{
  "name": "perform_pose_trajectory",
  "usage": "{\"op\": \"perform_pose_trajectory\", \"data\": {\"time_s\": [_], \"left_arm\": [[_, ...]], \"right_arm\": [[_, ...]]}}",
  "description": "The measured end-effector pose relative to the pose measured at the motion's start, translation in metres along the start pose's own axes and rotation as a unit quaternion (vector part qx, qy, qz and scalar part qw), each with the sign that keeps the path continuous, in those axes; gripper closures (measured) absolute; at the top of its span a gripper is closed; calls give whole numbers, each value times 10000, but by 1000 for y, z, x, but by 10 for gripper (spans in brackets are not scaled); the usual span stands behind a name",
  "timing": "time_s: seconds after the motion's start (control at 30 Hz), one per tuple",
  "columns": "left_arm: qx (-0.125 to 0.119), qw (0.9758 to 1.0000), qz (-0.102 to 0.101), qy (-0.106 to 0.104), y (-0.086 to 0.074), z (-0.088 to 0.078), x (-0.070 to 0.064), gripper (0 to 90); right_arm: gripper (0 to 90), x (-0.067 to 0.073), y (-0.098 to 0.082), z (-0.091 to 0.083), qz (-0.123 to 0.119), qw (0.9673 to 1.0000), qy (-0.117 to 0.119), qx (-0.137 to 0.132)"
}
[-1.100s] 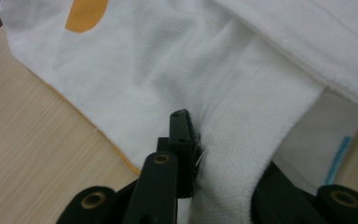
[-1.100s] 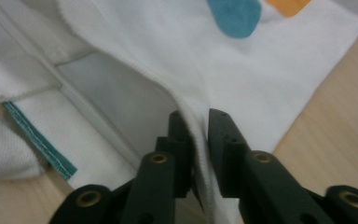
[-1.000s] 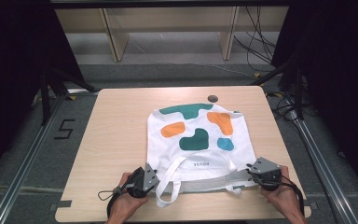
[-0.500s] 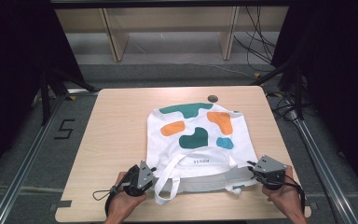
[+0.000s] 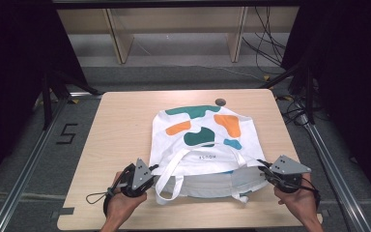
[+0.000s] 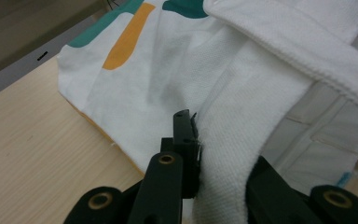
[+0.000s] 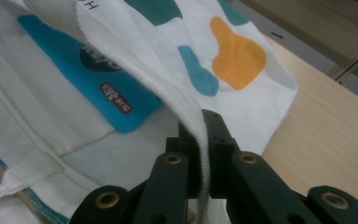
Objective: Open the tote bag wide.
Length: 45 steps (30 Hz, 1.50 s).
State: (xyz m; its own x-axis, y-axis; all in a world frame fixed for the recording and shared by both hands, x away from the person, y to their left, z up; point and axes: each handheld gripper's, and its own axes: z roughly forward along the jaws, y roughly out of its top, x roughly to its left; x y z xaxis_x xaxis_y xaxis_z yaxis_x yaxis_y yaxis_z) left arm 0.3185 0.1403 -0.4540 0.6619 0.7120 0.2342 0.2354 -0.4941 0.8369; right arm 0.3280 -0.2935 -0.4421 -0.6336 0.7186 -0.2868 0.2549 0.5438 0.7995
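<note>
A white tote bag (image 5: 198, 140) printed with teal, orange and blue shapes lies on the wooden table (image 5: 121, 125), its mouth toward the near edge. My left gripper (image 5: 152, 170) is shut on the top rim at the bag's near left corner. The left gripper view shows thick white hem (image 6: 223, 140) pinched between my left gripper's (image 6: 209, 154) jaws. My right gripper (image 5: 263, 166) is shut on the same rim at the near right corner, and its jaws (image 7: 200, 126) clamp the hem (image 7: 168, 88). The top layer is raised off the lower one. A white handle (image 5: 166, 186) hangs loose near the left gripper.
A small dark round object (image 5: 220, 101) sits at the table's far edge, just beyond the bag. Wooden shelving (image 5: 121, 38) stands behind the table. Metal rails (image 5: 29, 164) run along the floor on both sides. Bare tabletop lies left and right of the bag.
Both hands have risen a little with the bag's near rim, which lifts the top layer and opens the mouth wider. The rest of the bag stays flat.
</note>
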Motion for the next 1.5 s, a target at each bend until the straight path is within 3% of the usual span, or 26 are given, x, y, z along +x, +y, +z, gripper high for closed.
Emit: {"op": "perform_pose_trajectory", "data": {"time_s": [0.1, 0.3, 0.37, 0.53, 0.67, 0.77, 0.93, 0.97, 1.03, 1.13, 1.2, 1.23, 1.33, 1.5], "left_arm": [[-160, 9997, -172, -32, 8, -5, 4, 856], [-487, 9986, -185, -68, 33, -17, 16, 866], [-680, 9967, -423, -146, 42, -23, 20, 866], [-981, 9942, -426, -66, 62, -37, 30, 867], [-1068, 9934, -412, -47, 73, -48, 39, 867], [-1226, 9912, -501, -52, 79, -56, 43, 867], [-1498, 9876, -437, -151, 92, -71, 44, 867], [-1549, 9870, -407, -164, 94, -73, 44, 868], [-1526, 9882, -149, -16, 102, -84, 43, 868], [-1796, 9836, -146, -43, 112, -99, 41, 868], [-1898, 9818, -66, -85, 119, -108, 41, 868], [-1938, 9810, -40, -87, 122, -110, 42, 868], [-1983, 9800, -110, -96, 126, -110, 46, 866], [-2030, 9782, -413, -173, 122, -98, 58, 862]], "right_arm": [[880, -4, 10, -5, -68, 9998, -74, -168], [882, -16, 36, -19, -209, 9982, -264, -495], [882, -21, 47, -24, -272, 9973, -376, -577], [884, -30, 76, -38, -384, 9941, -574, -836], [884, -33, 91, -46, -528, 9930, -554, -899], [884, -32, 99, -52, -539, 9929, -482, -949], [885, -35, 113, -67, -605, 9914, -449, -1067], [885, -36, 117, -71, -632, 9911, -450, -1084], [885, -38, 124, -78, -705, 9905, -413, -1103], [885, -40, 135, -92, -835, 9880, -450, -1219], [886, -41, 142, -101, -857, 9875, -416, -1257], [886, -42, 147, -105, -899, 9857, -443, -1351], [886, -48, 157, -110, -860, 9861, -358, -1373], [886, -59, 166, -95, -741, 9886, -284, -1278]]}}
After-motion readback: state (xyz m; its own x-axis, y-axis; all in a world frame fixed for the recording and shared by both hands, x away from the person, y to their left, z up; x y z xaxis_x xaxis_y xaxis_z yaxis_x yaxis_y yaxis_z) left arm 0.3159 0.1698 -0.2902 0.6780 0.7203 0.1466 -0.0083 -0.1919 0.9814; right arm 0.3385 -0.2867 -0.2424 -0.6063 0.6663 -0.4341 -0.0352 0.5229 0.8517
